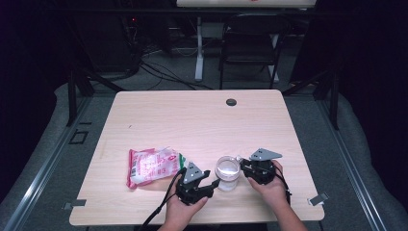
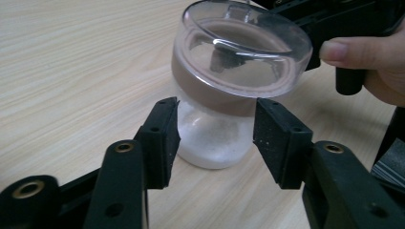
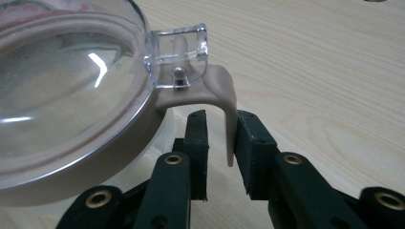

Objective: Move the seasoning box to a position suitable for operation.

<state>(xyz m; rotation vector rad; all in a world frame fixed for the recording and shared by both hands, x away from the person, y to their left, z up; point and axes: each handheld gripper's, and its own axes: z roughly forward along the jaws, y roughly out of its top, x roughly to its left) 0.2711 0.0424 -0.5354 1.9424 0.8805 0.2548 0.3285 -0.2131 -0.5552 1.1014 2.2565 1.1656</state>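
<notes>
A clear jar (image 1: 227, 172) with white powder in its bottom, a beige collar and a clear hinged lid stands near the table's front edge. In the left gripper view my left gripper (image 2: 217, 136) is open, its pads on either side of the jar's (image 2: 212, 138) narrow lower body with slight gaps. In the high view the left gripper (image 1: 215, 183) comes at the jar from the front left. My right gripper (image 1: 242, 168) is at the jar's right. In the right gripper view the right gripper (image 3: 222, 138) is open around the beige hanging tab (image 3: 229, 129) below the lid's hinge; the tab lies against one pad, clear of the other.
A pink and white snack bag (image 1: 153, 166) lies flat just left of the left gripper. The wooden table (image 1: 192, 120) has a dark round grommet (image 1: 231, 102) near its far edge. A black chair (image 1: 250, 43) and cables sit on the floor beyond.
</notes>
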